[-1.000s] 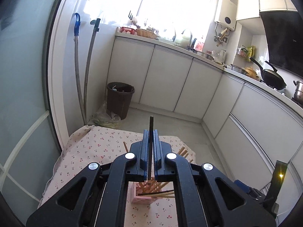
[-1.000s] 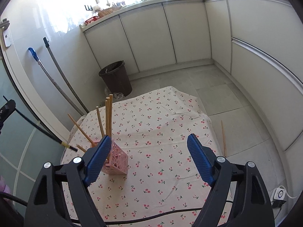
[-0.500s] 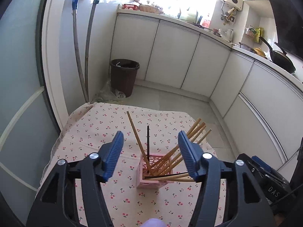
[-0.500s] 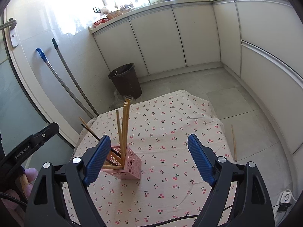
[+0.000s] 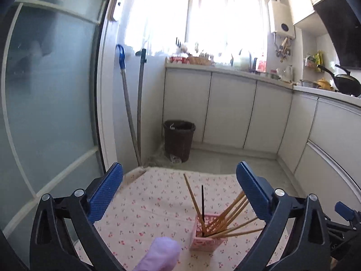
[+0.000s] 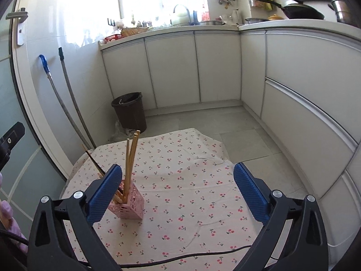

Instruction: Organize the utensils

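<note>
A pink perforated holder (image 5: 207,239) stands on the cherry-print cloth (image 5: 144,207) and holds several wooden chopsticks (image 5: 227,214) and one black chopstick (image 5: 202,205). My left gripper (image 5: 179,194) is open and empty, raised above and behind the holder. In the right wrist view the holder (image 6: 129,201) sits at the left, partly behind the left finger. My right gripper (image 6: 177,190) is open and empty above the cloth (image 6: 191,180).
A dark bin (image 6: 130,110) and two mop handles (image 6: 67,103) stand by the wall past the table. White cabinets (image 6: 214,67) line the back and right. A black cable (image 6: 180,257) lies across the cloth's near edge. A glass door (image 5: 45,113) is at the left.
My left gripper opened and let go of the black chopstick, which now stands in the holder. The left gripper then lifted and tilted up. The right gripper stayed open and drew back a little.
</note>
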`<action>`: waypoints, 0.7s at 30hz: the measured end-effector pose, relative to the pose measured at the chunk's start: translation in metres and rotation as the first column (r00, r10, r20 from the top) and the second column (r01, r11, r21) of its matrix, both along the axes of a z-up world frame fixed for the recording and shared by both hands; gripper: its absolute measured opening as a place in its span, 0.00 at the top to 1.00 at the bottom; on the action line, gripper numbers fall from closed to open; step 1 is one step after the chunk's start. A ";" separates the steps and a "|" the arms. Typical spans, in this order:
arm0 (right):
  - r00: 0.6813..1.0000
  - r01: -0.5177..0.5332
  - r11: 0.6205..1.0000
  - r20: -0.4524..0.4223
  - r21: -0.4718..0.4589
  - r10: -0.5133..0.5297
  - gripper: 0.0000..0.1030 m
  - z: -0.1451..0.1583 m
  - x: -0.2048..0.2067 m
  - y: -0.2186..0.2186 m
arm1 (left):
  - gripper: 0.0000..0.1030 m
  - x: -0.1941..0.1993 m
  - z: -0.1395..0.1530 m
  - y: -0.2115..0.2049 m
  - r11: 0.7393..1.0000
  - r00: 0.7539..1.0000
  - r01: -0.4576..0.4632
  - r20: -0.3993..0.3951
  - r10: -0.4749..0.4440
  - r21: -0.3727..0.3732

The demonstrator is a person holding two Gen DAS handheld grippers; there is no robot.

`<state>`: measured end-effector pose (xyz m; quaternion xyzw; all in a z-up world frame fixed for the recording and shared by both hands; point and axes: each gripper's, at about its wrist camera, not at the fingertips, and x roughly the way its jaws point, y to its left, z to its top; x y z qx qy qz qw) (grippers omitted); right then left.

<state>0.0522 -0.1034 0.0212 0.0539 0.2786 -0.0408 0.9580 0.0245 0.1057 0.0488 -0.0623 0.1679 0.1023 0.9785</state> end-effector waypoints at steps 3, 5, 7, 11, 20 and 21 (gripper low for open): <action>1.000 0.013 1.000 -0.018 -0.008 -0.013 0.07 -0.001 -0.003 -0.003 | 0.07 -0.001 -0.006 -0.014 0.998 0.998 0.055 -0.029 -0.054 0.031; 1.000 0.019 0.999 -0.012 -0.029 -0.019 0.07 -0.002 -0.005 -0.004 | 0.07 -0.007 -0.006 -0.025 0.993 0.993 0.115 -0.030 -0.114 0.030; 1.000 0.022 0.999 0.004 -0.037 -0.022 0.07 -0.001 -0.009 -0.005 | 0.07 -0.011 -0.005 -0.033 0.991 0.991 0.133 -0.020 -0.132 0.030; 0.999 0.031 0.999 0.031 -0.009 -0.031 0.07 0.001 -0.013 -0.013 | 0.07 -0.004 -0.011 -0.043 0.987 0.987 0.142 -0.083 -0.135 0.079; 0.998 0.043 0.999 0.040 -0.001 -0.043 0.07 0.001 -0.012 -0.020 | 0.07 0.000 -0.017 -0.052 0.985 0.985 0.135 -0.124 -0.121 0.112; 0.998 0.043 0.999 0.041 -0.007 -0.042 0.07 0.000 -0.012 -0.019 | 0.07 0.001 -0.018 -0.052 0.985 0.984 0.136 -0.127 -0.122 0.107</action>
